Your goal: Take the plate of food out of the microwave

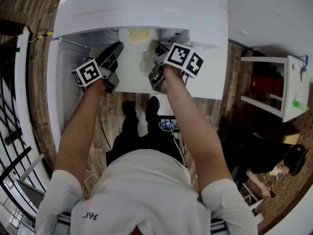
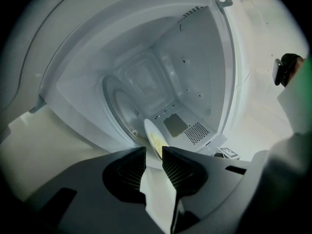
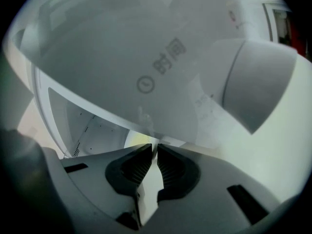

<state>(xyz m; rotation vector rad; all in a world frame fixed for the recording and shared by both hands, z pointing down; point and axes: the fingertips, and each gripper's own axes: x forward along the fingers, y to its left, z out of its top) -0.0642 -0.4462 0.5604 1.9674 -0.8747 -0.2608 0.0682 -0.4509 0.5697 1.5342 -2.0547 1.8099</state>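
A white plate (image 1: pixel 139 35) with yellow food sits in the open white microwave (image 1: pixel 142 6), at the front of the cavity. In the left gripper view the plate (image 2: pixel 155 139) lies edge-on just beyond my left gripper (image 2: pixel 154 152). That gripper's jaws stand apart with the rim at their tips, and in the head view the left gripper (image 1: pixel 119 47) is at the plate's left side. My right gripper (image 1: pixel 159 50) is at the plate's right edge. Its jaws (image 3: pixel 155 147) have nearly come together, pinching a thin white rim, with yellow food (image 3: pixel 138 140) just past them.
The microwave door (image 1: pixel 53 82) hangs open on the left. The control panel with a round knob (image 3: pixel 258 89) looms right above the right gripper. A white shelf unit (image 1: pixel 274 87) and a crouching person (image 1: pixel 279 168) are off to the right, and a black railing (image 1: pixel 12 131) stands on the left.
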